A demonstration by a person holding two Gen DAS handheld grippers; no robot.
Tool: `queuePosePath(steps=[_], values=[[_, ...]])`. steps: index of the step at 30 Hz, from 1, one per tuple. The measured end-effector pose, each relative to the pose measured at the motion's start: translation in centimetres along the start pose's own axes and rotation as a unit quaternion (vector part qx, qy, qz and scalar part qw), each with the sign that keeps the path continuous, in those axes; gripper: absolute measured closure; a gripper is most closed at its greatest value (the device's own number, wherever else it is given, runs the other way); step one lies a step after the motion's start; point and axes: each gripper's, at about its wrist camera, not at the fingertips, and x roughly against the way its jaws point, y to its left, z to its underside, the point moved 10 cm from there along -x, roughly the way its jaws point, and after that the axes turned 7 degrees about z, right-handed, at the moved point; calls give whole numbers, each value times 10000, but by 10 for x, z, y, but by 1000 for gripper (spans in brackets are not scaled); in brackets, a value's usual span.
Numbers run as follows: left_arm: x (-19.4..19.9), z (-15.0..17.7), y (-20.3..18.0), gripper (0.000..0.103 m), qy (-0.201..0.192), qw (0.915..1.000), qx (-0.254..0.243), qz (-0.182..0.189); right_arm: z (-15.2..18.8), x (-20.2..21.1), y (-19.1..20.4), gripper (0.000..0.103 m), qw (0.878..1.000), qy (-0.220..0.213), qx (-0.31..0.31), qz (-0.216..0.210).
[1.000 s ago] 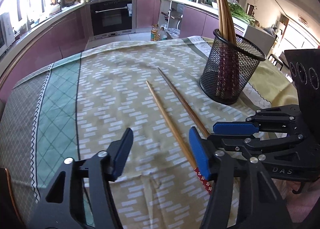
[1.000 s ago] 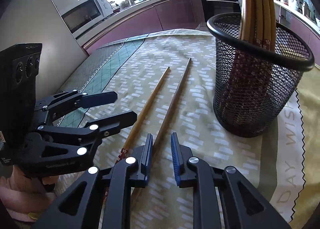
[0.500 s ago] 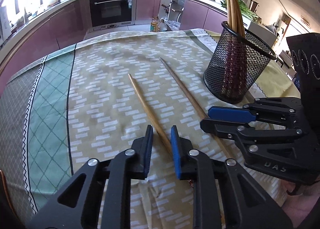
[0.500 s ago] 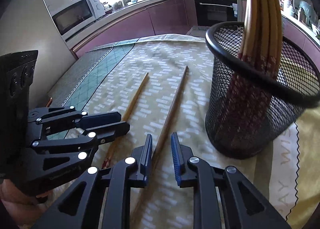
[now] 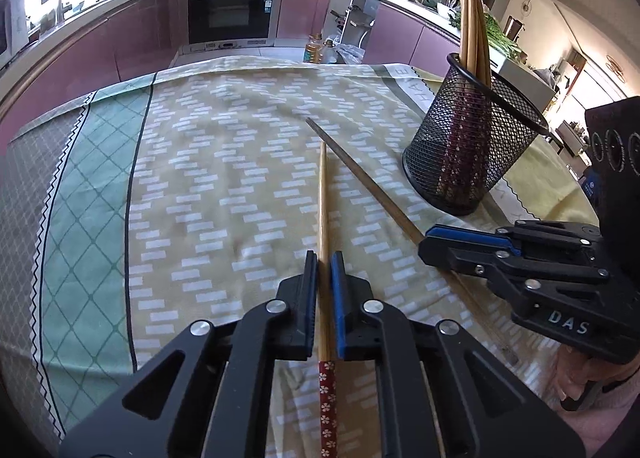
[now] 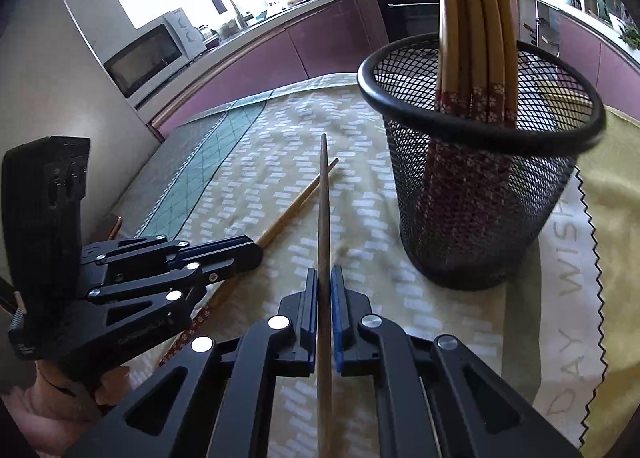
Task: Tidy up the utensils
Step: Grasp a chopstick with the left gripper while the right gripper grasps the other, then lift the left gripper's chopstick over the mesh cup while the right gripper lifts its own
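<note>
My left gripper (image 5: 323, 258) is shut on a pale wooden chopstick (image 5: 322, 194), whose red flowered end (image 5: 327, 398) sticks out behind the pads. The right gripper (image 6: 325, 278) is shut on a darker chopstick (image 6: 323, 210) that points away over the cloth. Each wrist view also shows the other gripper from the side: the right gripper (image 5: 425, 244) on the darker chopstick (image 5: 360, 182), and the left gripper (image 6: 256, 254) on the pale chopstick (image 6: 300, 202). A black mesh cup (image 6: 480, 210) (image 5: 468, 154) with several chopsticks stands upright to the right of both.
A yellow patterned tablecloth (image 5: 224, 186) with a green and grey border (image 5: 80, 226) covers the table. Purple kitchen cabinets, an oven (image 5: 230, 10) and a microwave (image 6: 148, 54) lie beyond the far edge. A person's hand (image 6: 40, 410) holds the left gripper.
Both grippers have closed onto a chopstick each. The left one shut from wide open and swung the pale chopstick, so its tip lies nearer the darker one.
</note>
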Motion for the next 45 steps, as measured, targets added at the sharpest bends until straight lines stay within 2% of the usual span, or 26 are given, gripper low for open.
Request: queuePosePath(steps=[4,9,13,17,19,25,45], values=[[3,3,-5,95,5,10000,-44,5,11,1,8,97,9996,172,168,-125],[0,5,-9,95,95,9997,-217,-50,14,-2,12,96,9992,206,356,22],[-4,1,-11,88,152,9993,-327,-19,10,-7,13,94,9988,188,433,119],[-9,-4,-13,88,161,9987,-470,-143,6,-11,14,94,9985,131,503,189],[-10,-6,-13,92,147,9985,-497,-199,5,-12,14,95,9985,108,497,193],[-9,-7,-12,95,83,9990,-387,-217,5,-8,10,97,9990,56,415,129],[39,-22,-44,95,-406,9978,-460,258,-8,45,15,97,9976,-510,406,-238]])
